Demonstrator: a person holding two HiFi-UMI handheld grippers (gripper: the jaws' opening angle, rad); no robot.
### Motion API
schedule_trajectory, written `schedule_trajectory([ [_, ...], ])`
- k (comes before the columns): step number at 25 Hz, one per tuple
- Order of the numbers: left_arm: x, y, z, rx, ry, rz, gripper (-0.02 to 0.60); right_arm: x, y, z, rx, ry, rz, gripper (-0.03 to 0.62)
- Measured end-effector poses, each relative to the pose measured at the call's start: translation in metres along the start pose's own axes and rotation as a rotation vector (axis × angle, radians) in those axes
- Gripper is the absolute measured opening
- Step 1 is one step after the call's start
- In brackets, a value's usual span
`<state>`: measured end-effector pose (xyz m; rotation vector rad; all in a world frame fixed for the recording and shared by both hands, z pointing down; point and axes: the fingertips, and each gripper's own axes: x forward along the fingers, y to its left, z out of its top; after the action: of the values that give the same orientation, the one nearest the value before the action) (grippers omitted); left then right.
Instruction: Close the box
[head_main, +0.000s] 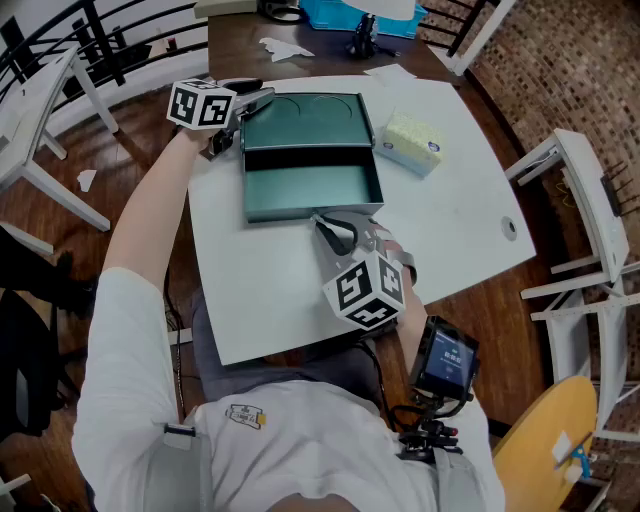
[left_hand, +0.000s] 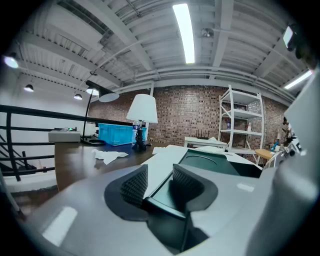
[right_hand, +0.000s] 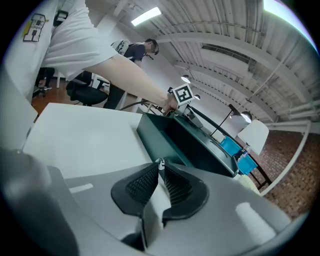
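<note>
Surface: a white table (head_main: 470, 200) over a wood floor, with a brick wall beyond, fills the middle of the head view.
Box: a dark green box (head_main: 312, 188) lies open at centre frame. Its lid (head_main: 305, 118) is folded flat on the table above the tray.
Left gripper: the left gripper (left_hand: 159, 182) is at the lid's upper-left corner, jaws spread wide and straddling the lid's edge. Bare table shows beside one pad, so nothing is clamped. It is probably placed there to catch that edge and swing the lid over.
Right gripper: the right gripper (right_hand: 160, 172) has its jaws pressed together and holds nothing. It sits just beside the tray's near wall, lower centre, likely to stop the box sliding.
Bystander: a pale tissue pack (head_main: 412, 140) lies right of the box, seemingly clear of the lid's swing.
Stage: the closing has not yet begun.
</note>
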<state>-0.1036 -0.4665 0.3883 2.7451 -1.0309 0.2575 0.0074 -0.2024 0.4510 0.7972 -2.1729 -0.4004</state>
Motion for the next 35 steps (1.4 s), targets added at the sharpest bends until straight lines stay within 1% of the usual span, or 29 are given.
schedule_trajectory([
  [3, 0.000, -0.004, 0.000, -0.007, -0.001, -0.012, 0.153, 0.007, -0.003, 0.002, -0.024, 0.010, -0.007, 0.032],
  [6, 0.001, -0.005, -0.001, -0.028, -0.007, -0.030, 0.152, 0.014, -0.012, 0.004, -0.026, 0.012, 0.003, 0.035],
  [8, 0.000, -0.004, -0.002, -0.043, -0.008, -0.041, 0.149, 0.018, -0.026, 0.006, -0.026, 0.005, -0.025, 0.026],
  [9, -0.001, -0.004, -0.002, -0.051, -0.015, -0.043, 0.148, 0.020, -0.034, 0.008, -0.028, -0.001, -0.043, 0.001],
  [14, -0.005, -0.001, 0.000, -0.101, -0.065, -0.052, 0.135, 0.041, -0.061, 0.014, -0.020, -0.020, -0.056, 0.000],
  [18, -0.006, -0.001, 0.003, -0.100, -0.078, -0.051, 0.135, 0.059, -0.077, 0.017, -0.046, -0.015, -0.089, 0.000],
  [22, -0.007, -0.002, 0.001, -0.095, -0.081, -0.042, 0.135, 0.073, -0.089, 0.019, -0.035, -0.023, -0.097, 0.000],
  [26, -0.006, 0.000, 0.002, -0.098, -0.088, -0.038, 0.135, 0.075, -0.093, 0.022, -0.007, -0.050, -0.083, 0.000],
  [29, -0.008, 0.000, 0.004, -0.112, -0.111, -0.035, 0.135, 0.073, -0.091, 0.021, 0.014, -0.065, -0.076, 0.000],
  [31, -0.016, -0.002, 0.002, -0.115, -0.132, -0.018, 0.135, 0.061, -0.087, 0.016, 0.043, -0.069, -0.067, 0.002],
  [33, -0.038, -0.005, 0.008, -0.098, -0.186, 0.030, 0.135, 0.038, -0.081, 0.006, 0.099, -0.082, -0.055, 0.002],
  [35, -0.071, -0.023, 0.017, -0.085, -0.257, 0.058, 0.135, 0.009, -0.073, -0.011, 0.180, -0.098, -0.047, 0.003],
])
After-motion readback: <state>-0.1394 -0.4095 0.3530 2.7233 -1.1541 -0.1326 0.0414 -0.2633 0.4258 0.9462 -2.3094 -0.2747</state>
